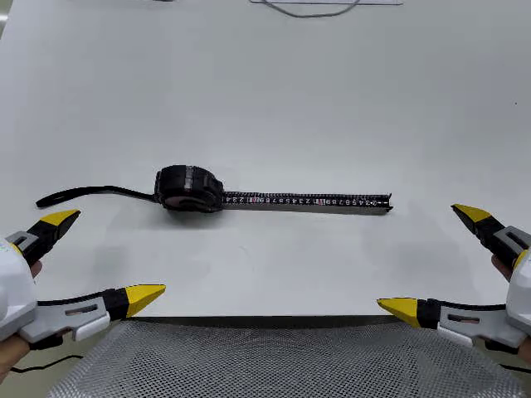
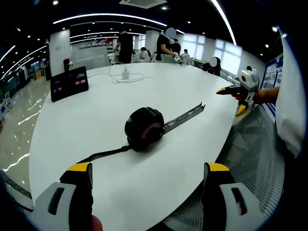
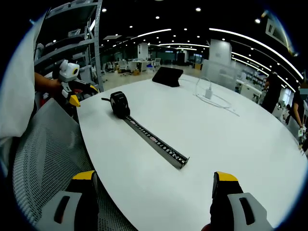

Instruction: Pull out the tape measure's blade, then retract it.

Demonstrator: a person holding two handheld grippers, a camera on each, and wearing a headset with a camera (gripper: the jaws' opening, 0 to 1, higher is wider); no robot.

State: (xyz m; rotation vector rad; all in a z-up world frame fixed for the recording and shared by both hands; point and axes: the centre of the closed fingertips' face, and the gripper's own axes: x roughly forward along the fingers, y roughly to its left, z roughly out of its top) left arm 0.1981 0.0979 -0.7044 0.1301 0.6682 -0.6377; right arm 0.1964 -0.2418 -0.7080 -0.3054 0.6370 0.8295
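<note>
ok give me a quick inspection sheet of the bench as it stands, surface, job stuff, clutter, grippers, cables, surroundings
surface: white table, smooth, with a rounded edge.
job's things: tape measure lying on the table; blade pulled out flat, to the right in the head view; black strap trailing the other way.
clutter: dark tablet-like panel propped on the table's far side.
grippers: left gripper and right gripper both open, holding nothing, at the near edge either side of the tape measure.
cables: white cable with a plug block, far side of the table.
surroundings: grey mesh at the near edge; people beyond the table; shelving.
</note>
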